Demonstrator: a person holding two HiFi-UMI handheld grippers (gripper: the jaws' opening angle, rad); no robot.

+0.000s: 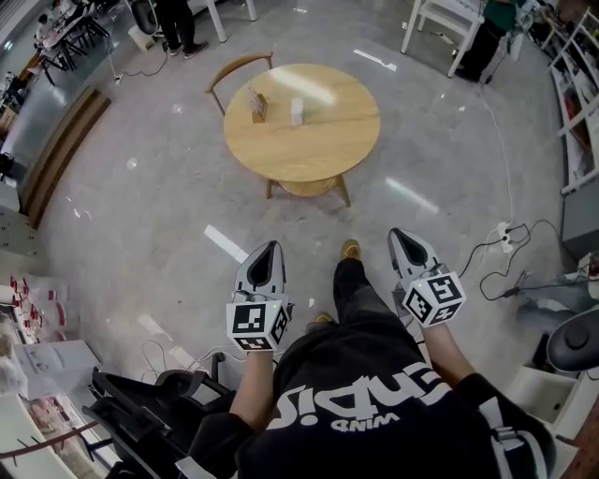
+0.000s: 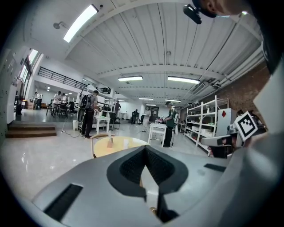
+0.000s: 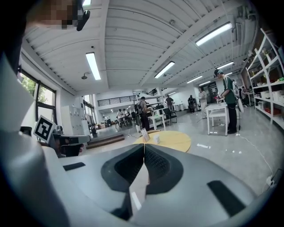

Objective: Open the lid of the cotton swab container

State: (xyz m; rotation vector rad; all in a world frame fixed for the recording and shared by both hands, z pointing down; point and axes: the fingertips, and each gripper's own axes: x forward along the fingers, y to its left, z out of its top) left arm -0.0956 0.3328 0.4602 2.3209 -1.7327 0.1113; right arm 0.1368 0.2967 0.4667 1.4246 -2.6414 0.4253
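A small white cotton swab container (image 1: 297, 111) stands on a round wooden table (image 1: 318, 150) a few steps ahead of me on the grey floor. It shows small and far off in the left gripper view (image 2: 125, 143) and the right gripper view (image 3: 156, 139). My left gripper (image 1: 272, 246) and right gripper (image 1: 400, 234) are held low in front of my body, well short of the table. Both point forward with jaws shut and nothing between them, as seen in the left gripper view (image 2: 145, 148) and the right gripper view (image 3: 144, 146).
A wooden card stand (image 1: 257, 105) sits left of the container. A wooden chair (image 1: 239, 67) is tucked behind the table. A power strip and cables (image 1: 505, 236) lie on the floor at right. Black equipment (image 1: 140, 412) stands at lower left. People and white tables (image 1: 449, 23) are farther back.
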